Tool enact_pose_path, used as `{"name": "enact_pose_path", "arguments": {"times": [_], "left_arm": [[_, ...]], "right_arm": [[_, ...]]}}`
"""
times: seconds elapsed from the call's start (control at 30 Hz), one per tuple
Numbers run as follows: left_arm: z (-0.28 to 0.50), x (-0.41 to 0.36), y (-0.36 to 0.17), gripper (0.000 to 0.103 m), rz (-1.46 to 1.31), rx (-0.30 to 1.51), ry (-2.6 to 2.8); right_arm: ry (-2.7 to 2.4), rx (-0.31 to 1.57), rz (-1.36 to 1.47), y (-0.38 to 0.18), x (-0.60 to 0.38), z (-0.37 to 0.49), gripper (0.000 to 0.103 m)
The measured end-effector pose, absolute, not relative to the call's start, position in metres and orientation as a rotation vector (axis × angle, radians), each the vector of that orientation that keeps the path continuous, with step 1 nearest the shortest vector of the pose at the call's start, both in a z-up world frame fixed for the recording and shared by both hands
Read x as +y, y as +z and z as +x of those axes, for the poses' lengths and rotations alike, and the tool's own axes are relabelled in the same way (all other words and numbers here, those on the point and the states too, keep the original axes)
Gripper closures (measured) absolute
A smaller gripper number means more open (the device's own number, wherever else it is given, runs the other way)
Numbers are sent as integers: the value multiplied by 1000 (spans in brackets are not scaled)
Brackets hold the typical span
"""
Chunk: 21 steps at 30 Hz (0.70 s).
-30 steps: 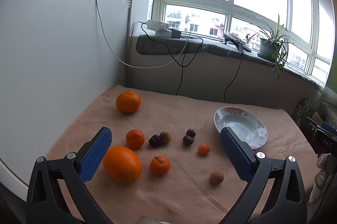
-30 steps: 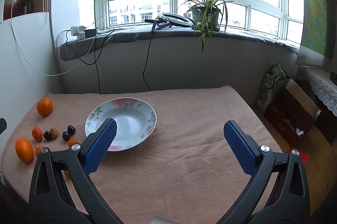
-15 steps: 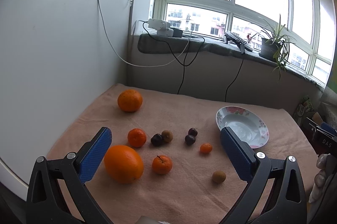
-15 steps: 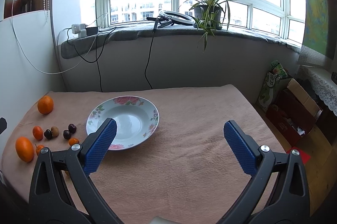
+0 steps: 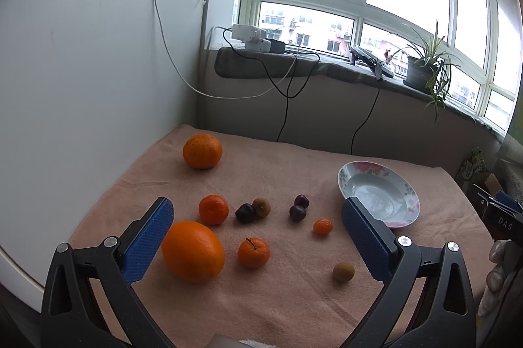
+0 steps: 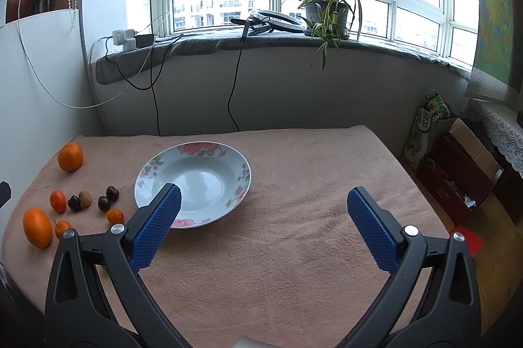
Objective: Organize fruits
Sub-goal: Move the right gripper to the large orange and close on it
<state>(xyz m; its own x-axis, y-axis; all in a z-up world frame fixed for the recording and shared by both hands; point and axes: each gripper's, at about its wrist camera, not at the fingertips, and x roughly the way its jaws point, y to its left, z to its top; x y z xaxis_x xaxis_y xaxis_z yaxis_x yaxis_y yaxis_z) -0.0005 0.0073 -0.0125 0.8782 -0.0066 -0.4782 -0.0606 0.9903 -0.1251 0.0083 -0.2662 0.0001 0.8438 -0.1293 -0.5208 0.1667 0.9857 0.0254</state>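
Take the floral plate (image 5: pixel 405 188) as your marker: every fruit lies to its left on the peach towel (image 5: pixel 294 299), none on the plate. Farthest left, your largest orange (image 5: pixel 193 251) is egg-shaped, its long axis running roughly left to right across the towel. Behind it sits a rounder big orange (image 5: pixel 202 151) near the white wall panel (image 5: pixel 81 70). Toward the plate come a small mandarin (image 5: pixel 213 209), a stemmed mandarin (image 5: pixel 254 252) with its stalk pointing up, a dark plum (image 5: pixel 245 213) touching a brown kiwi-like fruit (image 5: pixel 261 207), two dark plums (image 5: pixel 299 208) together, and a tiny orange one (image 5: pixel 323 226). A brownish ball (image 5: pixel 343 272), possibly a longan, lies nearest you. Your left gripper (image 5: pixel 258 237) hovers spread wide, empty; your right gripper (image 6: pixel 261 217) is likewise wide apart, one pad over the plate's near rim. A potted plant (image 6: pixel 327 11) stands on the windowsill beyond.
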Motion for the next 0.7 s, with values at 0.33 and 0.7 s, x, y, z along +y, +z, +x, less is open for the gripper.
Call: {"name": "enact_pose_path", "arguments": {"times": [0.33, 0.7], "left_arm": [[-7, 36, -27, 1, -191, 553, 47], [-14, 62, -55, 1, -245, 627, 70]], "right_arm": [[40, 598, 79, -6, -242, 31, 0], [308, 689, 31, -14, -184, 62, 0]]}}
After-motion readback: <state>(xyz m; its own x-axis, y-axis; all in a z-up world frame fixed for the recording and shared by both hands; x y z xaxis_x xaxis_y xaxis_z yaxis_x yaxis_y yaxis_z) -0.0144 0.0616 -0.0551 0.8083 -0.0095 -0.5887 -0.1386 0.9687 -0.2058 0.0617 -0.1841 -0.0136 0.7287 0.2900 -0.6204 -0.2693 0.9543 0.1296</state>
